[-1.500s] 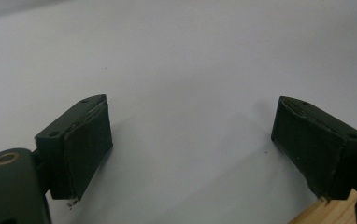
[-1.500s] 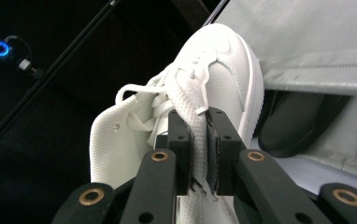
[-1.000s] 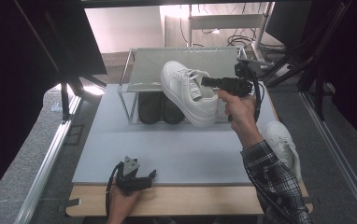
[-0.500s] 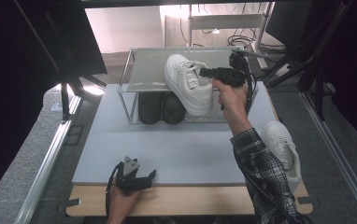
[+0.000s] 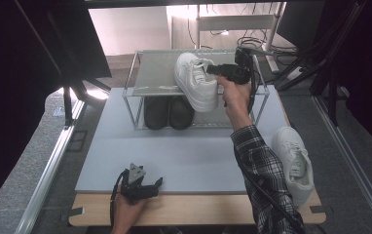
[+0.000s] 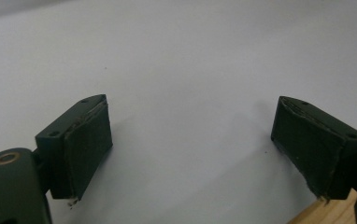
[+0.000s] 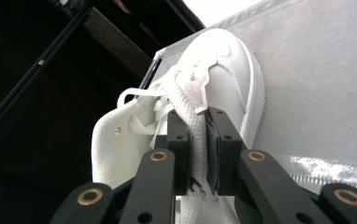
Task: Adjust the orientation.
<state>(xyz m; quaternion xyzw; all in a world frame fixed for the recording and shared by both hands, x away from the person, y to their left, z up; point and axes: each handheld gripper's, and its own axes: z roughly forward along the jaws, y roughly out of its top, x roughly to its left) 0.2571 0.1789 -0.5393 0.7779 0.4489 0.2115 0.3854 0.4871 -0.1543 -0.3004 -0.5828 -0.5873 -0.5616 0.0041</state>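
Observation:
A white sneaker (image 5: 194, 80) hangs over the top shelf of a wire shoe rack (image 5: 150, 73), toe toward the back, heel jutting past the front edge. My right gripper (image 5: 212, 70) is shut on its side wall by the laces; in the right gripper view the white sneaker (image 7: 223, 79) fabric is pinched between the two pads (image 7: 179, 154). A second white sneaker (image 5: 293, 161) lies on the table's right edge. My left gripper (image 5: 155, 184) rests low at the front edge of the grey mat (image 5: 174, 156), open, and the left gripper (image 6: 190, 149) has nothing between its pads.
A pair of black shoes (image 5: 168, 112) stands on the rack's lower level. The wooden table edge (image 5: 198, 209) runs along the front. Dark stands and cables crowd the back right, and a metal rail (image 5: 47, 170) runs down the left side.
My right gripper has carried the white sneaker up and back, from in front of the rack to over its top shelf. The left gripper has stayed put.

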